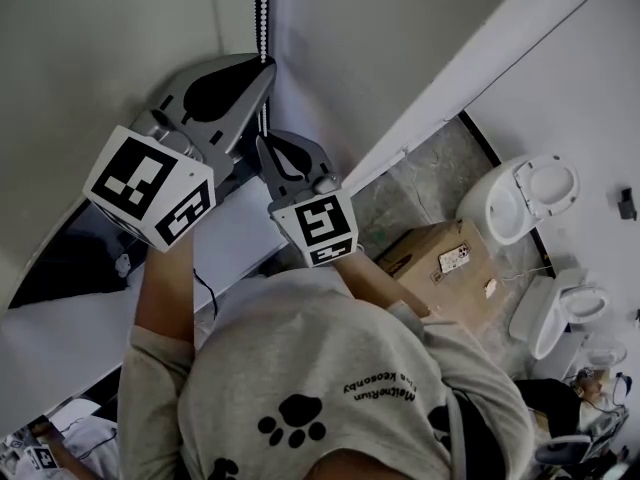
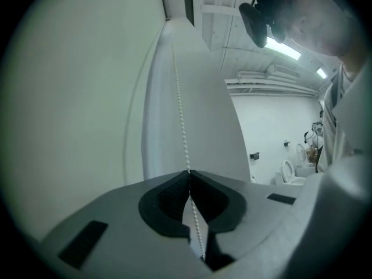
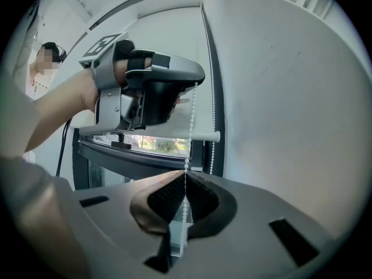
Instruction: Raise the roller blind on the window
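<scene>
1. We found the left gripper (image 1: 262,63) set above the right gripper (image 1: 262,146), both on one strand of the chain (image 2: 181,115) beside the window (image 3: 154,146).
2. The left fingers (image 2: 168,193) were pinched shut on the chain at their tips. The right fingers were likewise shut on it lower down. The second strand hung free just beside.
3. The blind (image 3: 200,125) hung with its lower edge low over the window, and glass showed only beneath it. We judged most of the raising still undone.
4. We judged the upper grip the one to pull with. The lower fingers should let go first, or the two grips would work against each other.
5. The pull should run straight down the strand, close to the wall (image 3: 279,86).
6. A tip-only pinch on small beads could slip, so we advised a steady draw.
</scene>
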### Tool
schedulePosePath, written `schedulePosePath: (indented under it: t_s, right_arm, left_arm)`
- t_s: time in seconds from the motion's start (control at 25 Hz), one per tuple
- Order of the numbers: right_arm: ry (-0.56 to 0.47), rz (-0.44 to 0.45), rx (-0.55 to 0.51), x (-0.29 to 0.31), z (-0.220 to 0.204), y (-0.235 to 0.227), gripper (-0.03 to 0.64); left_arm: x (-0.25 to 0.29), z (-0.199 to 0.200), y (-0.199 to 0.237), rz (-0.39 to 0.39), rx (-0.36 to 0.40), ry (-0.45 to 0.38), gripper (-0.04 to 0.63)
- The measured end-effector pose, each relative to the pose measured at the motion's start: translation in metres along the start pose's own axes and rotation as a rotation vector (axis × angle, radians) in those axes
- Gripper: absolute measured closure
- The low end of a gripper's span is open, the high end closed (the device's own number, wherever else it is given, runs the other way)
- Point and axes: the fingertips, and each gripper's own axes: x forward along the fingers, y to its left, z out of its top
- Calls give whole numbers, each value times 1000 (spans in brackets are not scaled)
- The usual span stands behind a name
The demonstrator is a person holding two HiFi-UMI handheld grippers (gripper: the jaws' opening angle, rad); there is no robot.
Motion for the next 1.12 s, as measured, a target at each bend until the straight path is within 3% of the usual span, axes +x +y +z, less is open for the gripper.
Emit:
schedulePosePath:
  t_s: [0.4, 1.12]
  right_arm:
    - [-1, -14, -42, 2, -6, -3, 606]
    - [180, 1, -12, 0, -102, 6, 606]
  left_arm:
    - [-4, -6, -4, -13, -12, -10, 589]
    - [-8, -102, -12, 12, -123, 72, 589]
